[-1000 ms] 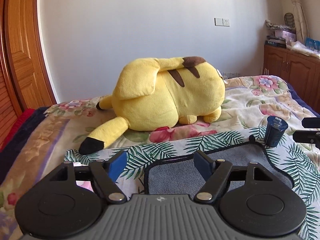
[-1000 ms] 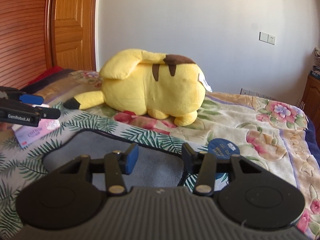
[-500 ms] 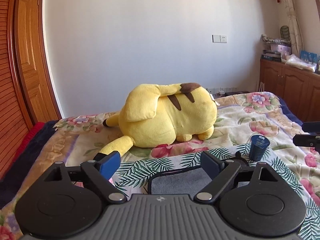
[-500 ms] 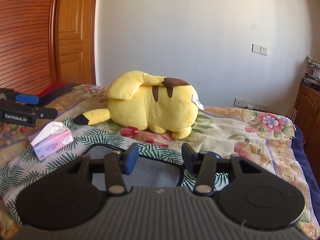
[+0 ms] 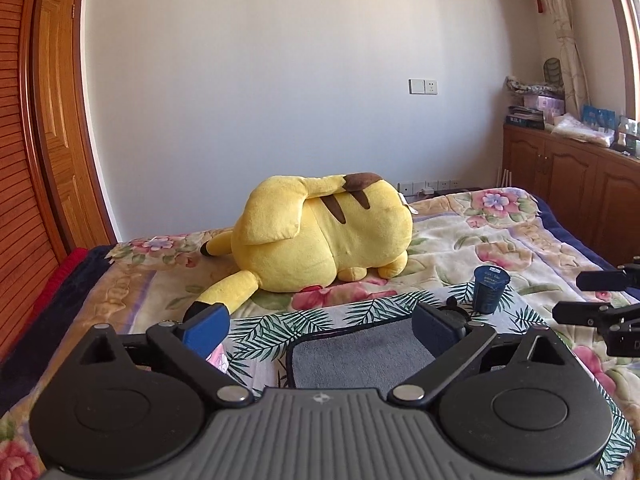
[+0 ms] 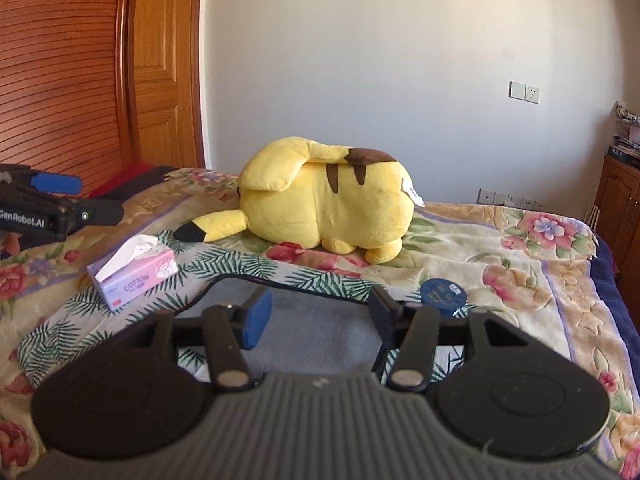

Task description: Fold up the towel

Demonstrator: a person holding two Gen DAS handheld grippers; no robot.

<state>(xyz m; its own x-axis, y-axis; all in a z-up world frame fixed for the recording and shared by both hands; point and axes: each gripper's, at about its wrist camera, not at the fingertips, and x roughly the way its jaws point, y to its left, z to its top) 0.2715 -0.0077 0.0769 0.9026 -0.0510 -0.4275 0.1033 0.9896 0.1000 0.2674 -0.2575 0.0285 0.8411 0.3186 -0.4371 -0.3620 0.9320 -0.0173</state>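
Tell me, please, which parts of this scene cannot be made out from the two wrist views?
- Grey towel: its near part is hidden behind the gripper body in both views, so its fold state is unclear.
- Tissue box: in the left wrist view, almost wholly hidden behind the left gripper.
- Blue cup: label too small to read.
- Right gripper: nothing between its opening jaws.

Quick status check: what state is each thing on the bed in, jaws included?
Grey towel: lying flat on the palm-print cloth, not held.
Left gripper: jaws opening, nothing between them.
Right gripper: jaws opening, nothing between them.
Tissue box: open, tissue sticking out.
Blue cup: upright.
Yellow plush: lying down.
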